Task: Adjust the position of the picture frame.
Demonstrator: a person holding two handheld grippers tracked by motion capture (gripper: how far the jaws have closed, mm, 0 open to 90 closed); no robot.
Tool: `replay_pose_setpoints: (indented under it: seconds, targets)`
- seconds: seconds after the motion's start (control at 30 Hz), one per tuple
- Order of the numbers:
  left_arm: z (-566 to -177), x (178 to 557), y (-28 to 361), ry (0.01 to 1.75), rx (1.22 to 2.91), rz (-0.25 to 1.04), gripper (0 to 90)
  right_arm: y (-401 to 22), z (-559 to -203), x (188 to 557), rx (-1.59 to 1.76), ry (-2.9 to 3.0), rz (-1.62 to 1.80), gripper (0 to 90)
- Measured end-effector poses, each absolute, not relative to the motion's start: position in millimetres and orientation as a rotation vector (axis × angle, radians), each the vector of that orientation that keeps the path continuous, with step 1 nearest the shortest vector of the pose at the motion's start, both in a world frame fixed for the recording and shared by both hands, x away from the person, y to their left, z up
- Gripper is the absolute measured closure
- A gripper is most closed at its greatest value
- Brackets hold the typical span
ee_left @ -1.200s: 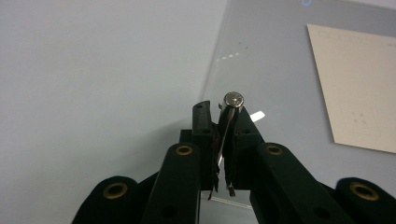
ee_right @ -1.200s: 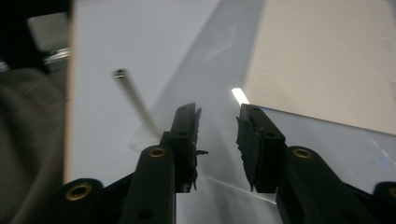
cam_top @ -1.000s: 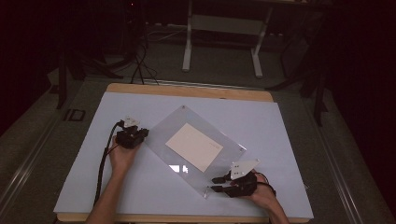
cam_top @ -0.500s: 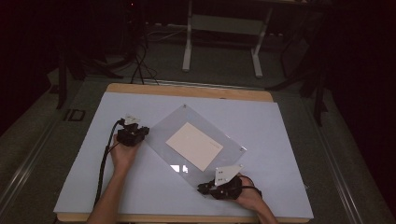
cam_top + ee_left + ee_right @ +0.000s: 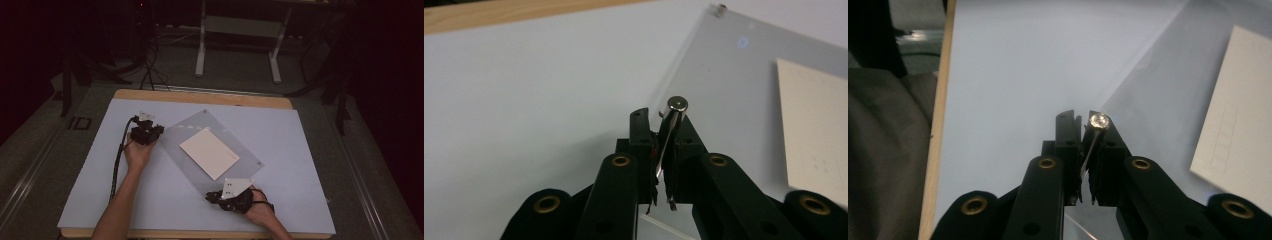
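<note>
A: How will that clear acrylic sheet (image 5: 210, 150) handle?

B: I'd judge it stiff, light and slick, and easy to scratch or crack at a corner. It lies flat on the pale table mat (image 5: 100, 200), with a cream paper card (image 5: 209, 153) at its middle. The corners by the metal studs (image 5: 677, 103) are the places to take it.

A: And the grippers?

B: The left gripper (image 5: 659, 127) is nearly shut, pinching the sheet's left corner edge. The right gripper (image 5: 1084, 131), whose jaws have just been closing, clamps the corner nearest the person.
</note>
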State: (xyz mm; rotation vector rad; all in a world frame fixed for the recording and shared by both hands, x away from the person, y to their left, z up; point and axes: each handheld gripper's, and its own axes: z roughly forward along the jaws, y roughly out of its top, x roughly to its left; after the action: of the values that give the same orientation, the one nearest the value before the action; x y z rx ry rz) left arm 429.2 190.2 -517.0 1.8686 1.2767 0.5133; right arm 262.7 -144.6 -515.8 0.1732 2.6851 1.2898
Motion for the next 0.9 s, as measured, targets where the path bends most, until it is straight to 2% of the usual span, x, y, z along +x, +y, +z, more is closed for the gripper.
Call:
replay_pose_setpoints:
  seconds: [0.33,0.53,0.83,0.9]
  targets:
    - [-512,458,164,1.254,1.855,0.453,83.6,-114,-497,244,0.067,2.649,1.23,81.5]
    - [-501,479,133,1.209,1.879,0.442,83.3,-99,-493,241,0.061,2.64,1.212,81.6]
    - [-487,506,86,1.14,1.95,0.408,82.3,-71,-490,246,0.137,2.639,1.145,82.4]
    - [-483,508,70,1.087,2.031,0.412,82.5,-63,-491,247,0.137,2.654,1.147,82.8]
